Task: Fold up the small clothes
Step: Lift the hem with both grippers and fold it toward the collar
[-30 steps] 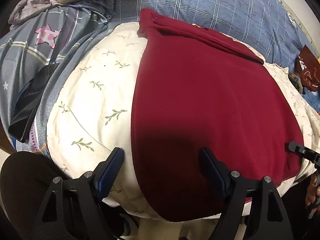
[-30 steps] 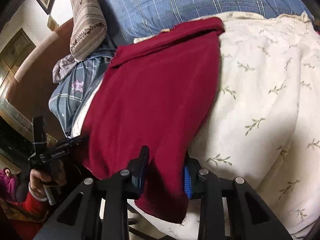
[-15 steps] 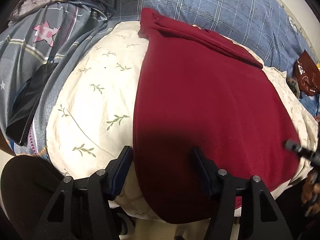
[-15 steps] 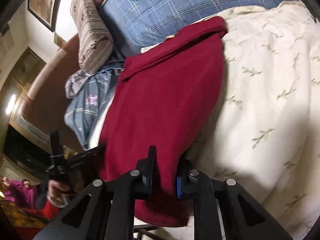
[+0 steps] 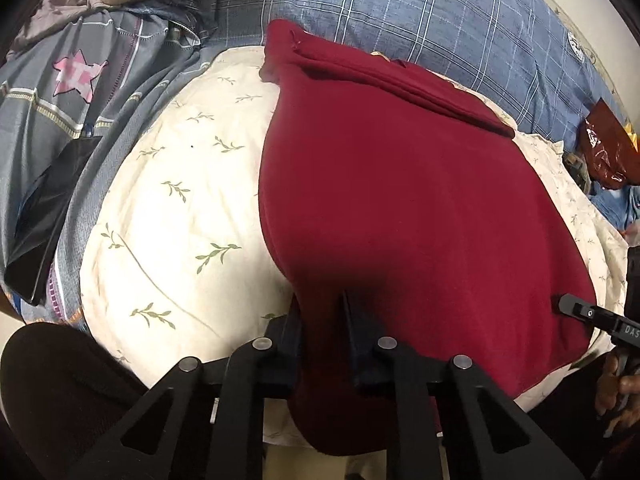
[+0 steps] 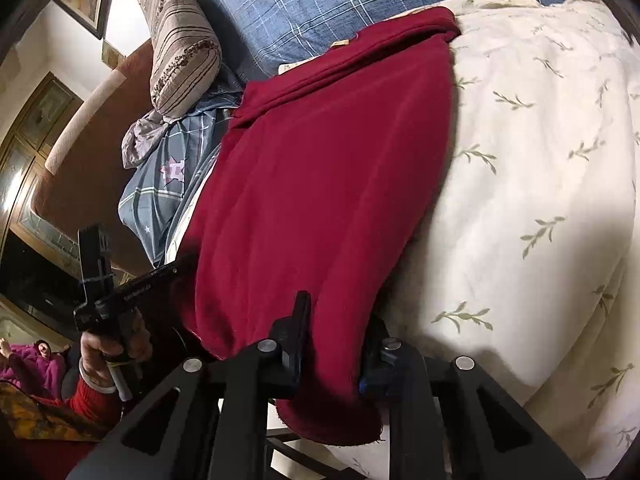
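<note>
A dark red garment (image 5: 400,200) lies flat on a cream leaf-print duvet (image 5: 180,220), its far end folded over. My left gripper (image 5: 320,300) is closing on the garment's near left corner, with a fold of red cloth pinched between its pads. In the right wrist view the same garment (image 6: 320,180) hangs over the duvet's (image 6: 540,200) near edge, and my right gripper (image 6: 338,312) is shut on its near right corner. The left gripper's body (image 6: 96,280) and the hand holding it show at the left there; its fingertips are hidden behind the cloth.
A blue plaid bedspread (image 5: 440,20) lies beyond the garment. A dark flat slab (image 5: 44,220) rests on a grey star-print cloth (image 5: 80,80) at the left. A brown packet (image 5: 604,148) sits at the right. A striped bolster (image 6: 180,32) lies far left; a person (image 6: 40,360) sits beyond.
The left jaws, wide open a second ago, have closed onto the garment's near edge. The right jaws tightened on their corner, which now bunches up between them.
</note>
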Demonstrator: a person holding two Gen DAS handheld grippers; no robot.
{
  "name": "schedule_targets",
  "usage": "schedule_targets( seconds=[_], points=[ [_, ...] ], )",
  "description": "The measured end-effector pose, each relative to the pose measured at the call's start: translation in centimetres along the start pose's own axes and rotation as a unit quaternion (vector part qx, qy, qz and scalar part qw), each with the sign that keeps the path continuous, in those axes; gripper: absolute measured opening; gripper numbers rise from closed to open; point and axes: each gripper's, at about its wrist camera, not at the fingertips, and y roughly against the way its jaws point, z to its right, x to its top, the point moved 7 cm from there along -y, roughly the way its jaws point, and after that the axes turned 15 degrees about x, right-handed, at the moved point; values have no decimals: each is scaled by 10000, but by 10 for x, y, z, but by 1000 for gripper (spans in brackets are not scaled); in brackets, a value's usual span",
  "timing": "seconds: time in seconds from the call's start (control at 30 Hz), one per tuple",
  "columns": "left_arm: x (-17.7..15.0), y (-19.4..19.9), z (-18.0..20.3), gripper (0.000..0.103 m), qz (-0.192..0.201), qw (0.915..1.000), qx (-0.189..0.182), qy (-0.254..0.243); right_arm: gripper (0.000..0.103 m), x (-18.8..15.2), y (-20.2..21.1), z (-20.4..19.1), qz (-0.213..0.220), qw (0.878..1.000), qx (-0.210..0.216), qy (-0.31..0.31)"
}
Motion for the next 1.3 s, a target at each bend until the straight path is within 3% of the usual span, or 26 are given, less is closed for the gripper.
schedule_targets(
  seconds=[0.27, 0.83, 1.17, 1.3],
  points=[
    [3, 0, -1, 13, 13, 10000, -13, 29, 18, 0, -6, -1, -75, 9998, -160, 59],
    [35, 39, -23, 10, 475, 9981, -293, 248, 14, 54, 10, -40, 876, 9945, 484, 315],
    [84, 40, -25, 9, 832, 9948, -376, 458, 14, 91, 19, -49, 1302, 9894, 465, 450],
    [112, 32, -17, 9, 946, 9939, -304, 471, 14, 120, 22, -46, 1507, 9866, 380, 489]
  ],
)
